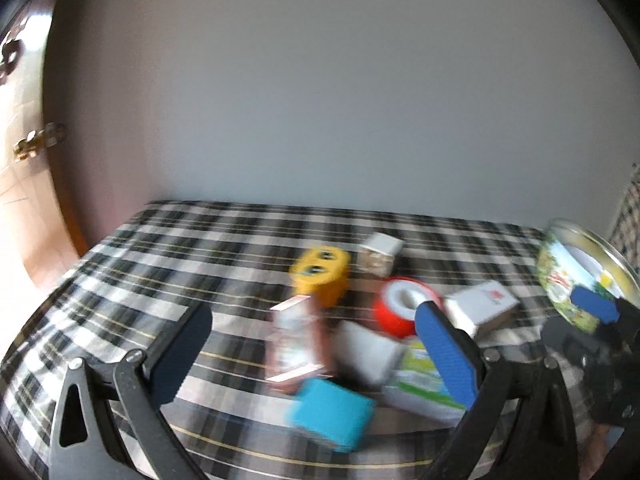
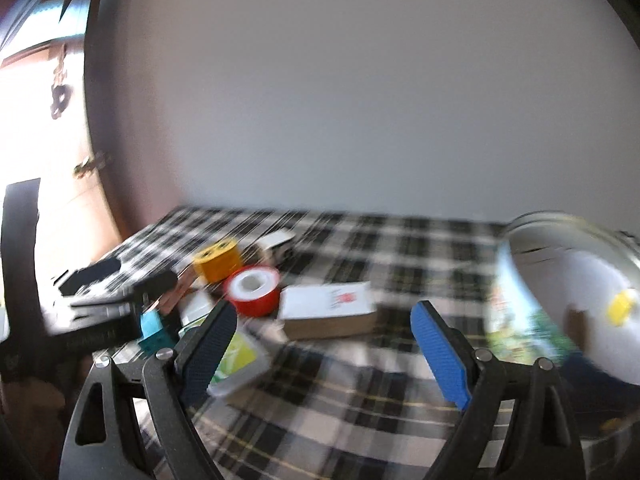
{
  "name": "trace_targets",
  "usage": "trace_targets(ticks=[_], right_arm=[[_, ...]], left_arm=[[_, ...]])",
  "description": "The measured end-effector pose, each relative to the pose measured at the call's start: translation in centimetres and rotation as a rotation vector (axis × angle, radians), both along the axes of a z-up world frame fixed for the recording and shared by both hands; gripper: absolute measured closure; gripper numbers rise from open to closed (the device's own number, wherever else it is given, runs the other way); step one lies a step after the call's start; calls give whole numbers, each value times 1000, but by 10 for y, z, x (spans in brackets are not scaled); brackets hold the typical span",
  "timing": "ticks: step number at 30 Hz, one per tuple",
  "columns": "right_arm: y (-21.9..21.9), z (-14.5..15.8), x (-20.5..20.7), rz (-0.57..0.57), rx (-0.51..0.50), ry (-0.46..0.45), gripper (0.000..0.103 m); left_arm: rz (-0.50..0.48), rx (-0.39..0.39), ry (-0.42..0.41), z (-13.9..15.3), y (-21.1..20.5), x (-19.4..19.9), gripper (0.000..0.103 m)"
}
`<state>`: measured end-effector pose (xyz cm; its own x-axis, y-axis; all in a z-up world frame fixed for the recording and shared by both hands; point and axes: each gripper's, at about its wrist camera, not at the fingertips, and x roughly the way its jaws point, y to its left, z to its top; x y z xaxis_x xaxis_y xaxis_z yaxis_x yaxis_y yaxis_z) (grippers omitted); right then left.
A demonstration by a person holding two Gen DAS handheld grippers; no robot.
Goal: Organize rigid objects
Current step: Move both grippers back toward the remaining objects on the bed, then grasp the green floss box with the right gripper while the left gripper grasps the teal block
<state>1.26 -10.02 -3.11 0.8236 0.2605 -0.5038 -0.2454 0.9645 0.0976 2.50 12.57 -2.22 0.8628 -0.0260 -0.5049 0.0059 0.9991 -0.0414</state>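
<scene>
Two grippers: left gripper (image 1: 316,344) and right gripper (image 2: 324,332) both gaping wide — gripping nothing.
Red tape roll (image 1: 396,306): sitting mid-tablecloth (image 1: 120,264), its hole facing up.
White box (image 2: 328,308): lying flat — long axis running left-right.

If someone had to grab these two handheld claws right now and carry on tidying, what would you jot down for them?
Left gripper: open, empty, above the pile.
Right gripper: open, empty, above bare checked cloth.
Pile to the left: yellow block, red tape roll, blue box, white boxes.
Round tin at right, something small and yellow inside.
Left: the pile is still unsorted; presumably it goes into the tin.
</scene>
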Motion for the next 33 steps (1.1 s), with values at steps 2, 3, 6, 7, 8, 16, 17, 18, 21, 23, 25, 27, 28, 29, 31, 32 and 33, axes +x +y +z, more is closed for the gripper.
trace_targets(ticks=[2,3,6,7,8,16,17,18,21,23,25,27,28,29,31,32,33], right_arm=[[11,-5,7,56,-7,46,12],[18,-9,12,93,-14,76,12],[37,-20,22,171,-48,151,12],[41,-23,25,184,-56,167,12],[47,-27,29,204,-68,195,12],[87,-46,45,289,-182,284,12],[93,-50,46,298,-202,299,12],[97,-53,48,304,-227,315,12],[100,-54,47,322,-255,331,13],[99,-53,47,325,-252,333,15],[97,-51,47,316,-244,328,20],[96,-51,47,299,-235,321,35],[95,-50,47,293,-227,319,37],[91,-49,46,290,-205,320,42],[86,-49,45,284,-168,324,45],[81,-48,44,277,-139,325,45],[73,-46,41,273,-95,319,46]], left_arm=[[26,-13,4,0,16,1,0],[38,-29,7,0,26,2,0],[67,-84,10,1,53,2,0],[74,-92,10,1,57,3,0],[83,-101,10,1,63,3,0],[71,-128,35,-1,78,5,0],[59,-134,37,-1,77,5,0],[49,-135,40,-1,76,5,0],[25,-125,49,-1,72,5,1],[7,-127,55,-1,70,5,1],[-27,-142,63,-1,68,5,1],[-77,-170,76,-1,67,6,1],[-98,-181,83,-1,66,6,1],[-128,-196,94,-2,64,6,1],[-200,-215,125,-5,58,7,1],[-231,-210,132,-6,54,7,1],[-258,-198,134,-6,50,6,1]])
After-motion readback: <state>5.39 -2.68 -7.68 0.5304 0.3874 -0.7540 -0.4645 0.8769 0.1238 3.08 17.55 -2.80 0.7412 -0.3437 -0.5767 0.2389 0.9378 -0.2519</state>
